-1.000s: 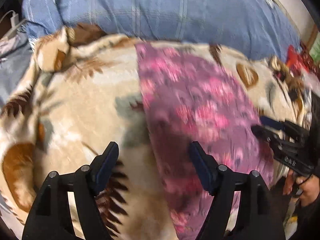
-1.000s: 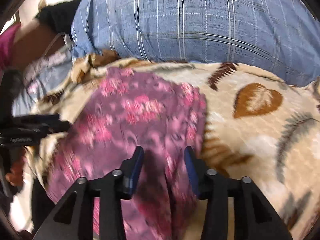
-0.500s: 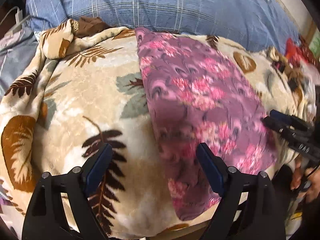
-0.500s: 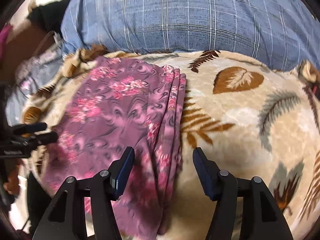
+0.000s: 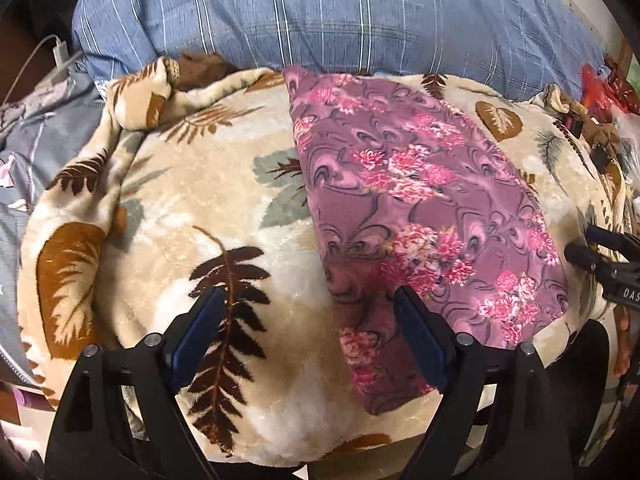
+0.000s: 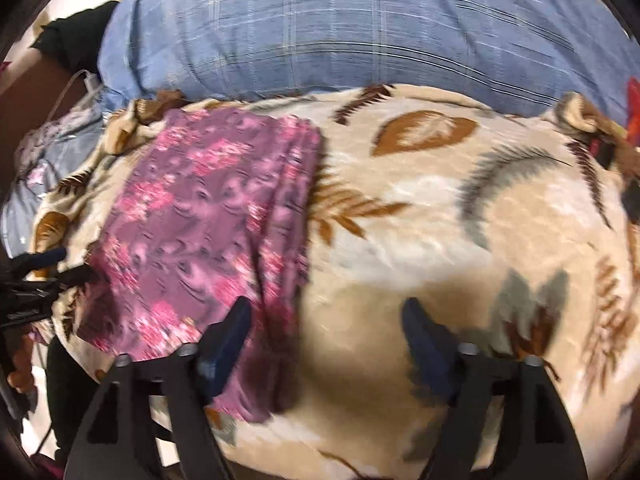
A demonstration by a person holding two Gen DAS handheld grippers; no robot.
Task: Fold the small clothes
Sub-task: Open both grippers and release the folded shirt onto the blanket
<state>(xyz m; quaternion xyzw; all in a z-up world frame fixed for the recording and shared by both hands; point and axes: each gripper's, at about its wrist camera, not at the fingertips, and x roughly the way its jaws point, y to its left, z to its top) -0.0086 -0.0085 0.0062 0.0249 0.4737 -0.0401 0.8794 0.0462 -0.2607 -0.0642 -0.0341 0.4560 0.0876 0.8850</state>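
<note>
One large blue plaid pillow (image 5: 340, 16) is seen at the far edge. In front of it one cream fleece blanket printed with brown and grey leaves (image 5: 192, 208) is spread over the bed. On the blanket one folded purple cloth with pink flowers (image 5: 420, 208) is laid flat, its stacked edges shown in the right wrist view (image 6: 208, 216). Two sets of tongs are counted. The left tongs (image 5: 308, 340) are held wide above the cloth's near left edge, nothing gripped. The right tongs (image 6: 326, 332) are opening, with only the cloth's right edge below them, unpressed.
</note>
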